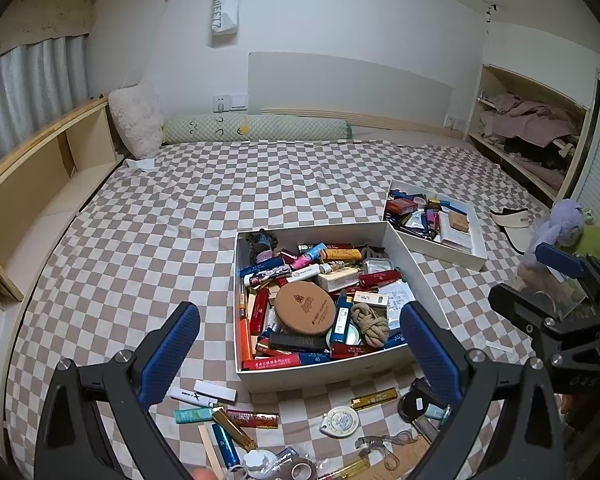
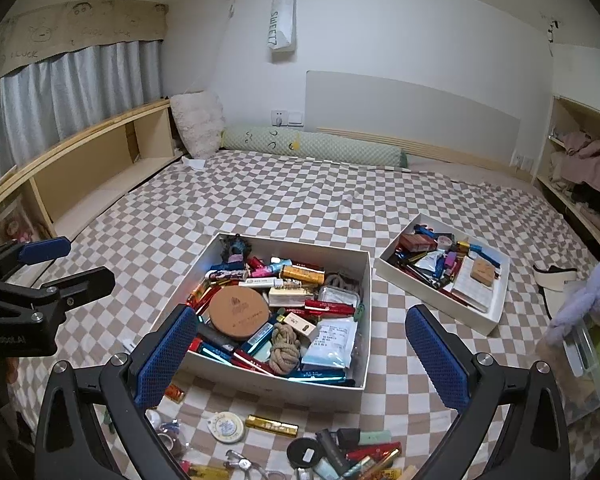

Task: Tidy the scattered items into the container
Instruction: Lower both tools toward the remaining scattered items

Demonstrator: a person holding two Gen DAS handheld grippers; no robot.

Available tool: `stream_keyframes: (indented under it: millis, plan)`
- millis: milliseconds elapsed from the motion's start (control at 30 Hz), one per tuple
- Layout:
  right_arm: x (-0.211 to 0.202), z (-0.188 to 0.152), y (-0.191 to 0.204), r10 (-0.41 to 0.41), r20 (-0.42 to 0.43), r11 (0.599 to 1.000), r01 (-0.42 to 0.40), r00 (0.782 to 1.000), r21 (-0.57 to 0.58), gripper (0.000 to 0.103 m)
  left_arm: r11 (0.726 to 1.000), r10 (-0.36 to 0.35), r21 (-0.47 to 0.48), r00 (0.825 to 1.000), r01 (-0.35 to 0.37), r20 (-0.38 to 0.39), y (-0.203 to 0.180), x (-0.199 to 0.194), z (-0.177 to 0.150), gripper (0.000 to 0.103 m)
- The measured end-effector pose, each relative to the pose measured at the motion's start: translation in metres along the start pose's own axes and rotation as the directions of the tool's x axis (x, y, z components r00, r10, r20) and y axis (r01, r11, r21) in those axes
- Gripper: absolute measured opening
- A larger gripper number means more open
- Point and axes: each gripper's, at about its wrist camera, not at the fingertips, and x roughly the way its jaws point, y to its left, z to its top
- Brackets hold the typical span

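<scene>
A large white box (image 1: 332,372) (image 2: 366,308) sits on the checkered bed, full of lighters, tubes, a brown round disc (image 1: 305,309) and a coiled rope (image 1: 370,324). Scattered items lie in front of it: a gold bar lighter (image 1: 374,399) (image 2: 271,426), a round tape measure (image 1: 342,420) (image 2: 226,426), white and teal tubes (image 1: 204,394), black and red pieces (image 2: 352,450). My left gripper (image 1: 300,360) is open and empty above the box's near edge. My right gripper (image 2: 300,356) is open and empty over the same box.
A smaller white tray (image 1: 474,258) (image 2: 496,316) of items lies to the right. A purple plush toy (image 1: 556,232) (image 2: 580,304), a clear bin and a white visor (image 2: 556,280) are at the far right. Wooden shelves line the left side; pillows lie at the headboard.
</scene>
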Motion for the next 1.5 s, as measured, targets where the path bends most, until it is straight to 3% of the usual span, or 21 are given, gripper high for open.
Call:
stream_keyframes:
  millis: [267,600,800,933,1100,1300,1500]
  plan:
    - [-0.003,-0.012,-0.001,-0.005,-0.028,1.000,0.004,1.000,-0.009,0.103,0.999,0.006,0.036,1.000,-0.005,-0.012,0.000,-0.002,-0.012,0.101]
    - [-0.007,-0.028,-0.008,0.080,-0.049,0.996,-0.077,0.996,0.050,0.103,0.999,0.015,0.045,0.996,-0.012,-0.082,0.011,0.000,-0.035,0.101]
    - [-0.007,-0.048,-0.002,0.096,-0.044,0.995,-0.096,0.994,0.019,0.103,0.999,-0.017,0.047,0.991,0.023,-0.132,0.013,0.002,-0.053,0.101]
    - [0.002,-0.068,0.009,0.066,-0.099,0.995,-0.074,0.993,-0.074,0.103,0.995,-0.059,0.069,0.983,0.072,-0.173,0.009,0.005,-0.067,0.101]
    - [0.020,-0.089,0.012,0.155,-0.238,0.984,-0.172,0.959,-0.049,0.103,0.992,-0.099,0.049,0.966,0.114,-0.239,0.007,0.012,-0.082,0.101]
    - [0.030,-0.114,0.027,0.160,-0.329,0.970,-0.210,0.931,-0.123,0.103,0.989,-0.136,0.007,0.920,0.149,-0.366,0.002,0.029,-0.103,0.101]
    - [0.050,-0.145,0.035,0.198,-0.453,0.955,-0.274,0.869,-0.109,0.103,0.987,-0.134,0.021,0.883,0.160,-0.449,0.001,0.036,-0.122,0.101]
